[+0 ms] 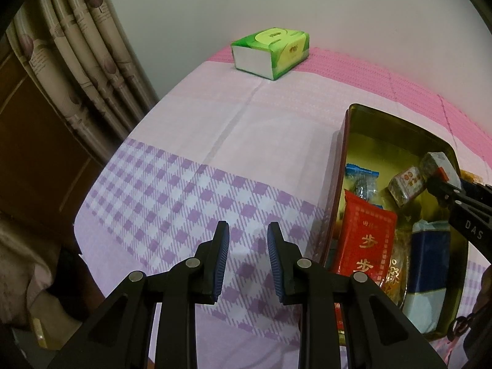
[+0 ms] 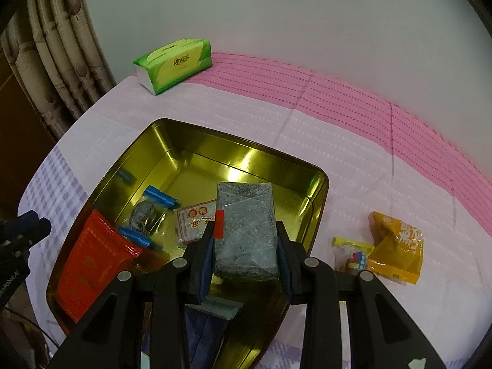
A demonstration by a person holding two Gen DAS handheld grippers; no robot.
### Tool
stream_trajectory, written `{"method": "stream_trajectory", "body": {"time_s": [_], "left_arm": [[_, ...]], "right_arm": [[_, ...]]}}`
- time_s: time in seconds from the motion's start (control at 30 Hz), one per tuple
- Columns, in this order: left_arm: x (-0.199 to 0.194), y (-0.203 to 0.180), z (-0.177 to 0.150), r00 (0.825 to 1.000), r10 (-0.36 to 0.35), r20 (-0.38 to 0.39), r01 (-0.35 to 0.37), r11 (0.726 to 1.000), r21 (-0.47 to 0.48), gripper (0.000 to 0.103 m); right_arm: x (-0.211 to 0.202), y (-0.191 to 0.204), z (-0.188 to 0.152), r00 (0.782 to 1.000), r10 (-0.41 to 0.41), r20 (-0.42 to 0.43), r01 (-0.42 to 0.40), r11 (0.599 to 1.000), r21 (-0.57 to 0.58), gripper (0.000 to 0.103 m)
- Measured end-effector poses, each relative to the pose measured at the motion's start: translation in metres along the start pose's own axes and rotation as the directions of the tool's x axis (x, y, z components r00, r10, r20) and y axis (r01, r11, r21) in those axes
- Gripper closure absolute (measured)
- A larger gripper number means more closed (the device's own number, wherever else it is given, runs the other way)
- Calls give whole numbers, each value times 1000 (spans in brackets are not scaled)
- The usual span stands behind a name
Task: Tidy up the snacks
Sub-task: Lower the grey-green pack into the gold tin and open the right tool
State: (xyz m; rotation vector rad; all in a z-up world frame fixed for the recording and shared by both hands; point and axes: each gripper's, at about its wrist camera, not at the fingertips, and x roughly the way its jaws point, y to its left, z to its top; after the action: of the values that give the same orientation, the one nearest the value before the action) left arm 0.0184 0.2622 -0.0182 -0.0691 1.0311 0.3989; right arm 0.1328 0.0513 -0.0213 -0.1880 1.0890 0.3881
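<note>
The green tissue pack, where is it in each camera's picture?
Left wrist view: the green tissue pack sits top centre, at the far edge of the table by the wall.
Right wrist view: the green tissue pack sits upper left, beyond the gold tin.
Shared landmark: the gold tin, on the right in the left wrist view and in the centre of the right wrist view.
</note>
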Motion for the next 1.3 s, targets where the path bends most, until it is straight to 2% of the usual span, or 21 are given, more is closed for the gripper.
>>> {"method": "stream_trajectory", "body": {"time_s": [0.1, 0.2, 0.73, 1.17, 1.3], "left_arm": [[1, 0, -1, 1000, 8, -7, -8, 1000, -4, 74], [1, 1, -2, 1000, 15, -7, -15, 1000, -7, 65], [-2, -1, -2, 1000, 22, -2, -22, 1000, 10, 64], [-2, -8, -3, 1000, 26, 1, -26, 999, 48, 63], [-2, -11, -4, 1000, 28, 3, -28, 998, 60, 59]], "right_arm": [[-1, -1, 0, 1000, 0, 3, 0, 1000, 3, 69], [-4, -1, 0, 1000, 3, 13, -3, 1000, 3, 69], [-38, -13, 1, 996, 44, 74, -47, 998, 37, 69], [-61, -63, -20, 996, -3, 93, -9, 992, 126, 67], [-62, -81, -26, 996, -31, 87, 18, 989, 150, 67]]}}
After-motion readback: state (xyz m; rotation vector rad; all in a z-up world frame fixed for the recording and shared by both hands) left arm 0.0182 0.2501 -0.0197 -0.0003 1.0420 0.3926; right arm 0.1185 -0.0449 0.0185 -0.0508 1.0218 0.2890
